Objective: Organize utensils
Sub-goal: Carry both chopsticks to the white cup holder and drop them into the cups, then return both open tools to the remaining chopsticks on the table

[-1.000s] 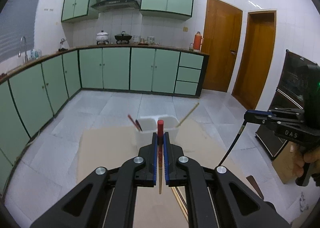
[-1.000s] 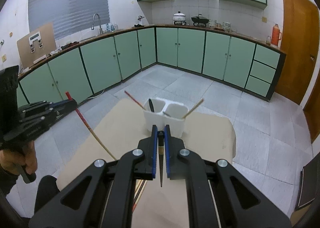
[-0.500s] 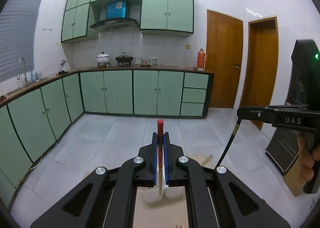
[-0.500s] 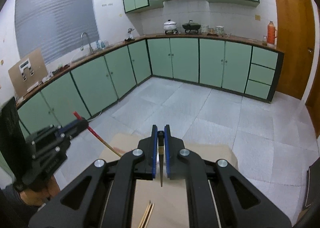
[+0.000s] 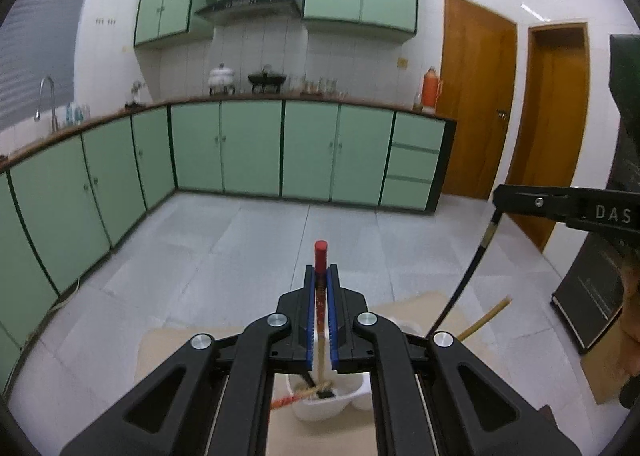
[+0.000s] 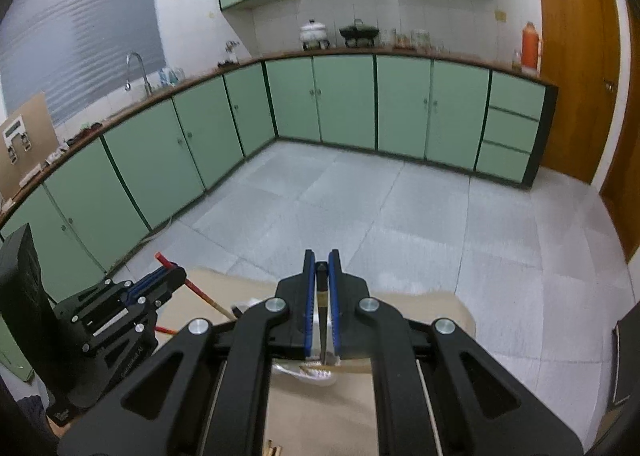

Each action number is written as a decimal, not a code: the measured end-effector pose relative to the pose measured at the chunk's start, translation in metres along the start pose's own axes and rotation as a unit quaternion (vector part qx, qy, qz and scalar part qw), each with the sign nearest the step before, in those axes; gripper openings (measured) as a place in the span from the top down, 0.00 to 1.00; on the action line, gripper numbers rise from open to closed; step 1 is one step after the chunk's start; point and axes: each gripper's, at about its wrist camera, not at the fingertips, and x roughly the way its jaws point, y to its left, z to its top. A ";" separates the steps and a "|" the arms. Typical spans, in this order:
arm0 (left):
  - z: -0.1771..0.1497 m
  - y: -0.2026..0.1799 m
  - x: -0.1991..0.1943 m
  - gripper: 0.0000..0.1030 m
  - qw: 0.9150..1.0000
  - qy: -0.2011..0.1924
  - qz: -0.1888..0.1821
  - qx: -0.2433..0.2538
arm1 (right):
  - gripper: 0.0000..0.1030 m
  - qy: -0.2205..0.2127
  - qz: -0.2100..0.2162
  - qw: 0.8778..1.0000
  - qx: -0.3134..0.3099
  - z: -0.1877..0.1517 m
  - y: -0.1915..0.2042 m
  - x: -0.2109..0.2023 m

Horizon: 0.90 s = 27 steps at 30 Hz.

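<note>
My left gripper (image 5: 321, 276) is shut on a red-topped chopstick (image 5: 321, 252) whose pale lower end reaches down into the white utensil holder (image 5: 336, 402) below it. My right gripper (image 6: 321, 270) is shut on a black-topped chopstick (image 6: 321, 298), its tip pointing down at the holder (image 6: 316, 372). The right gripper also shows at the right of the left wrist view (image 5: 500, 200), its dark chopstick (image 5: 468, 276) slanting down toward the holder. The left gripper shows at the lower left of the right wrist view (image 6: 176, 276). Several chopsticks stand in the holder.
The holder stands on a brown cardboard sheet (image 6: 420, 312) on the grey tiled floor. Loose chopsticks (image 6: 272, 450) lie on the sheet near me. Green kitchen cabinets (image 5: 248, 152) line the far walls. A dark oven-like box (image 5: 592, 288) stands at the right.
Both grippers have come closer over the holder, which now sits under the fingers. The left chopstick's lower end has dropped into the holder. Both stay shut.
</note>
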 end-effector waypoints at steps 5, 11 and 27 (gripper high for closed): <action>-0.009 0.007 -0.014 0.71 1.000 -0.004 0.005 0.009 | 0.77 -0.014 -0.001 1.000 0.006 -0.018 -0.004 -0.011; -0.007 0.017 -0.078 0.52 0.999 -0.046 0.006 0.025 | 0.76 -0.076 0.022 0.997 0.002 -0.054 -0.009 -0.081; -0.203 -0.002 -0.210 0.17 0.998 0.025 0.032 -0.037 | 0.69 0.020 0.012 0.999 -0.038 -0.361 0.031 -0.131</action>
